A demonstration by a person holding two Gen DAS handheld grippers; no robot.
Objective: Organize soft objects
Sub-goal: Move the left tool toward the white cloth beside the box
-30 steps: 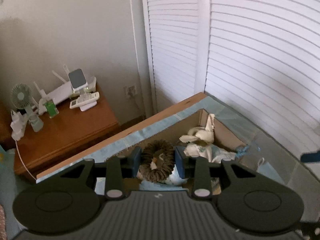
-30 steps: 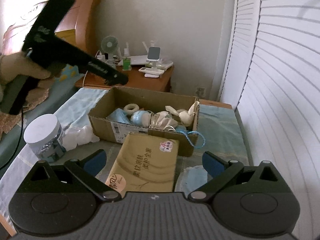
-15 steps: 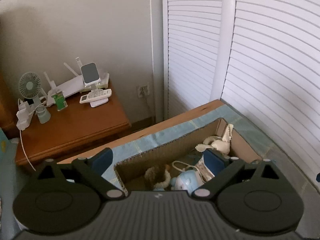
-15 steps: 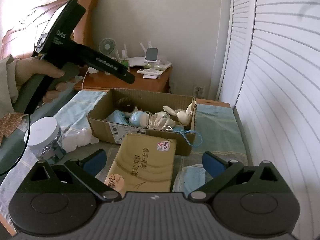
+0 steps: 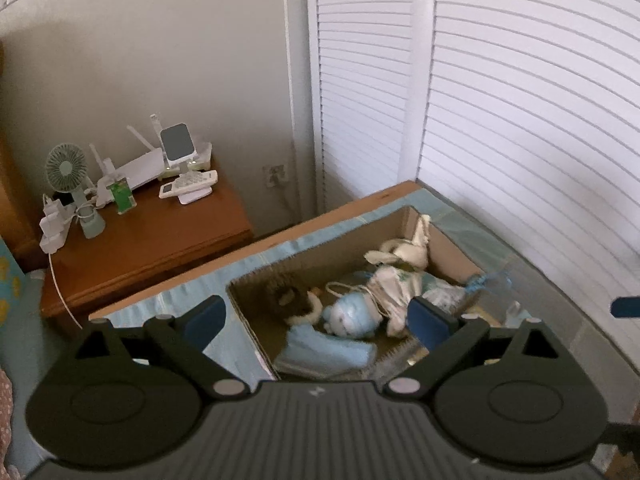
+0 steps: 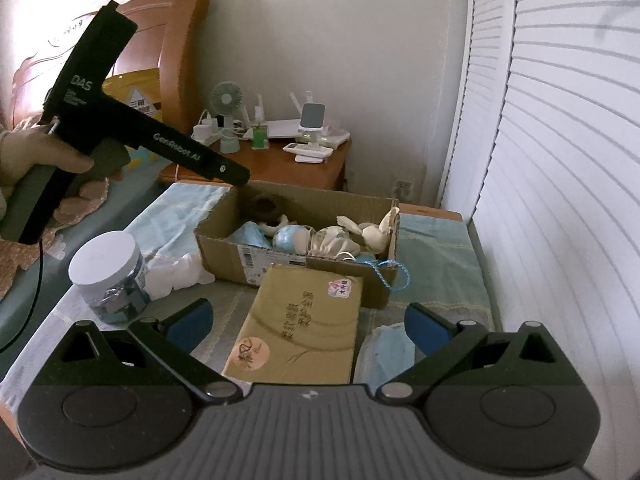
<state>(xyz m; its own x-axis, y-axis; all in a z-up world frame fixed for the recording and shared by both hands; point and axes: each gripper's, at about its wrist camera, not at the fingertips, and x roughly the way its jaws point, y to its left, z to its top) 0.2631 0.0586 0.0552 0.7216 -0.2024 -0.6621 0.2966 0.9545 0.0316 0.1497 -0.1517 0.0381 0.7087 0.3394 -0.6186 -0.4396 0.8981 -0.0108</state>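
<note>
A cardboard box [image 6: 320, 250] stands on the table and holds several soft toys. A brown lion toy [image 5: 286, 294] lies at its left end, next to a pale blue round toy [image 5: 352, 316], a white rabbit toy [image 5: 404, 252] and a blue cloth [image 5: 324, 350]. My left gripper [image 5: 318, 316] is open and empty, above the box's near left corner. In the right wrist view it shows as a black tool [image 6: 140, 136] held over the box. My right gripper [image 6: 306, 320] is open and empty, above a tan tissue pack [image 6: 300, 324]. A blue face mask [image 6: 386, 354] lies beside that pack.
A clear jar with a white lid [image 6: 106, 276] and white cotton pads [image 6: 176, 276] sit left of the box. A blue cord [image 6: 390, 274] hangs at the box's right corner. A wooden nightstand [image 5: 148, 248] with a fan and gadgets stands behind. White louvered doors [image 5: 500, 120] are at right.
My left gripper opened and let go of the lion toy, which now lies in the box's left end. The left gripper then drew back and up. The right gripper stayed open.
</note>
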